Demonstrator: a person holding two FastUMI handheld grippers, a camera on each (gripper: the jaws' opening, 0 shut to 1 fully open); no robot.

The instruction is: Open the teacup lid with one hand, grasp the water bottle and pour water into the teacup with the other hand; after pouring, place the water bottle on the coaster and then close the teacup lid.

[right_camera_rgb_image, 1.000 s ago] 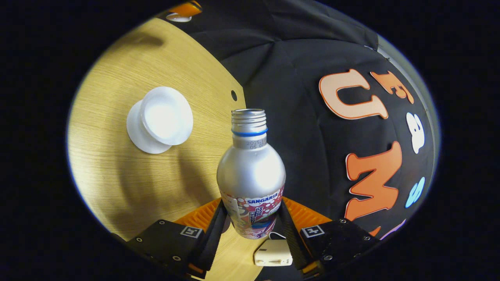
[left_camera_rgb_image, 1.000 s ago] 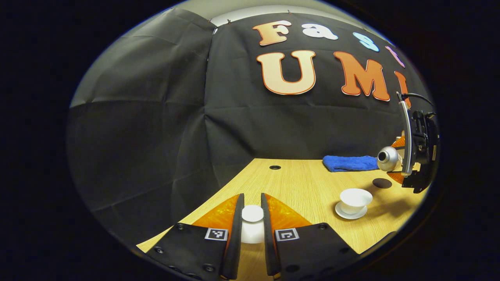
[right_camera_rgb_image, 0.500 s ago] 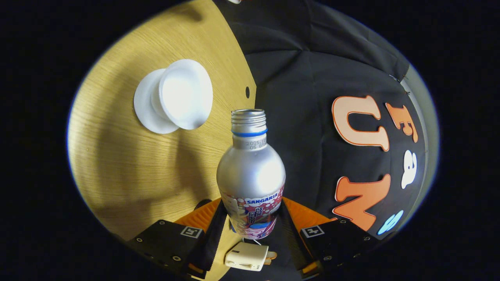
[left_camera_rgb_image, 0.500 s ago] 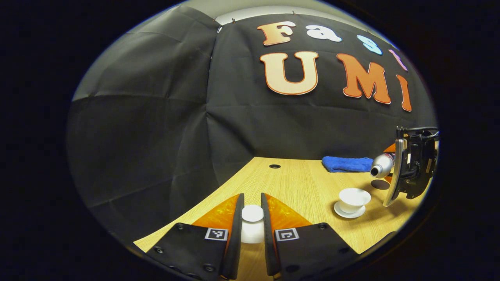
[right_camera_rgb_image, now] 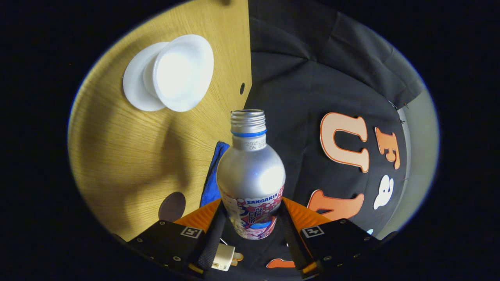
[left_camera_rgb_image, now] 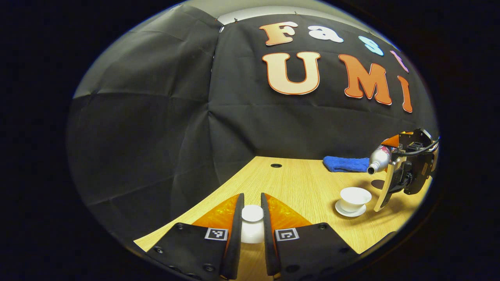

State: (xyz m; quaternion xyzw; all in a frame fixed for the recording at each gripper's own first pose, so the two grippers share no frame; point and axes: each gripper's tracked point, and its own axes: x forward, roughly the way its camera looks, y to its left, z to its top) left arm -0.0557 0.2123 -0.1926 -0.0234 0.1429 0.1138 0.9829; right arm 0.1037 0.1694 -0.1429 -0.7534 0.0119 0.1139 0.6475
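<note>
My left gripper [left_camera_rgb_image: 252, 198] sits low over the table, shut on the white teacup lid [left_camera_rgb_image: 252, 223]. The open white teacup [left_camera_rgb_image: 354, 196] stands on its saucer [left_camera_rgb_image: 349, 212] to the right, well apart from the lid. My right gripper [right_camera_rgb_image: 252, 203] is shut on the silver water bottle [right_camera_rgb_image: 250, 171], which has no cap. In the left gripper view the bottle [left_camera_rgb_image: 377, 159] is tilted, its mouth pointing down-left, above and just right of the cup. In the right gripper view the teacup [right_camera_rgb_image: 181, 72] lies up and left of the bottle's mouth. No stream of water is visible.
A dark round coaster [right_camera_rgb_image: 172, 207] lies on the wooden table [right_camera_rgb_image: 129, 156] beside a folded blue towel [left_camera_rgb_image: 345, 164]. A small cable hole [left_camera_rgb_image: 275, 165] sits near the table's back edge. The black cloth wall closes off the back and left.
The right gripper has tipped the bottle further and lowered it, mouth down toward the cup. The coaster and towel have come into the right gripper view. The left gripper and lid have hardly moved.
</note>
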